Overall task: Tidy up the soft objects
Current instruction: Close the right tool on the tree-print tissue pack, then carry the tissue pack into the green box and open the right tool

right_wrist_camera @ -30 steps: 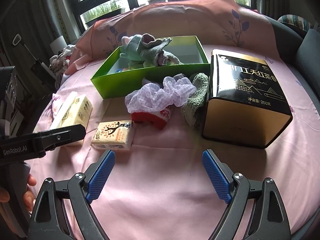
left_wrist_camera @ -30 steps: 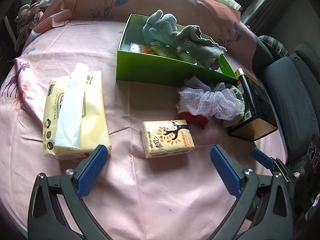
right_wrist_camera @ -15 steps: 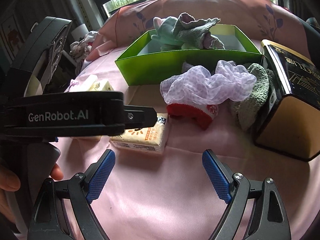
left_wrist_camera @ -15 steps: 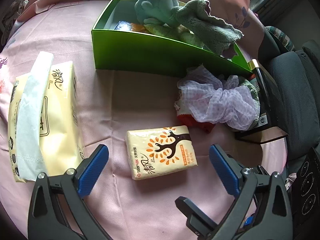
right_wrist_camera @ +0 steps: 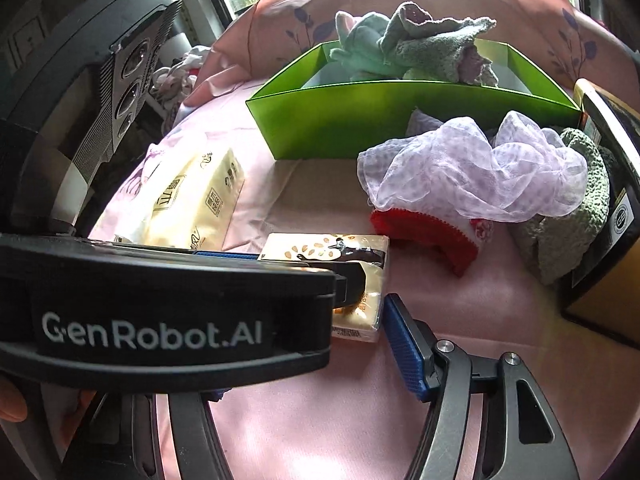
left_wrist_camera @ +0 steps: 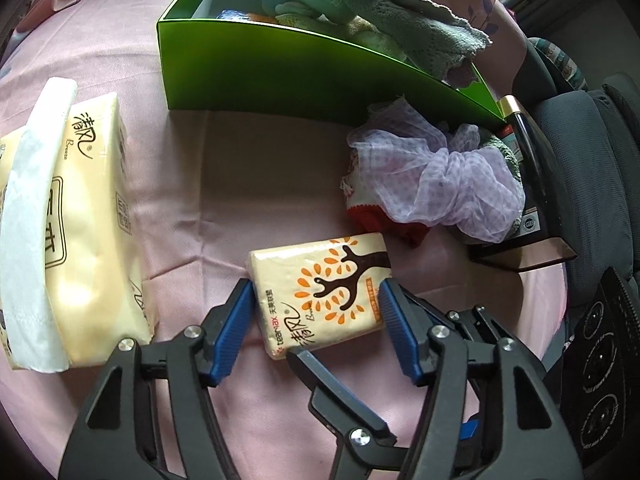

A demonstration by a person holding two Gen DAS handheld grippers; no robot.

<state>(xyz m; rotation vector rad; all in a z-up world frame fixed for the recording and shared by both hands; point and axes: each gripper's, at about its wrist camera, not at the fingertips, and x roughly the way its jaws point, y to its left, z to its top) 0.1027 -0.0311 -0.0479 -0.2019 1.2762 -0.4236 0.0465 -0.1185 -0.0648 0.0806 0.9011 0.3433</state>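
A small tissue pack (left_wrist_camera: 320, 296) with an orange tree print lies on the pink cloth. My left gripper (left_wrist_camera: 316, 308) straddles it, jaws closing, and both blue pads touch its short sides. My right gripper (right_wrist_camera: 320, 312) comes in from the right, jaws closing too. Its right pad stands beside the pack's (right_wrist_camera: 328, 252) near corner, while the left gripper's body hides its left finger. One of its black fingers (left_wrist_camera: 320, 376) crosses in front of the pack. A green box (left_wrist_camera: 280, 64) behind holds plush toys and a grey-green cloth (left_wrist_camera: 412, 24).
A large yellow tissue pack (left_wrist_camera: 72, 216) lies at the left. A lilac mesh scrunchie (left_wrist_camera: 436, 176) sits on a red-trimmed sock (right_wrist_camera: 424, 236) and a green knit (right_wrist_camera: 576, 216), against a black and gold tin (right_wrist_camera: 608, 200). A dark chair (left_wrist_camera: 592, 168) stands at the right.
Both grippers came down and forward over the pink cloth. The left jaws narrowed onto the small tissue pack. The right jaws narrowed as well, with the left gripper now filling its view's left side.
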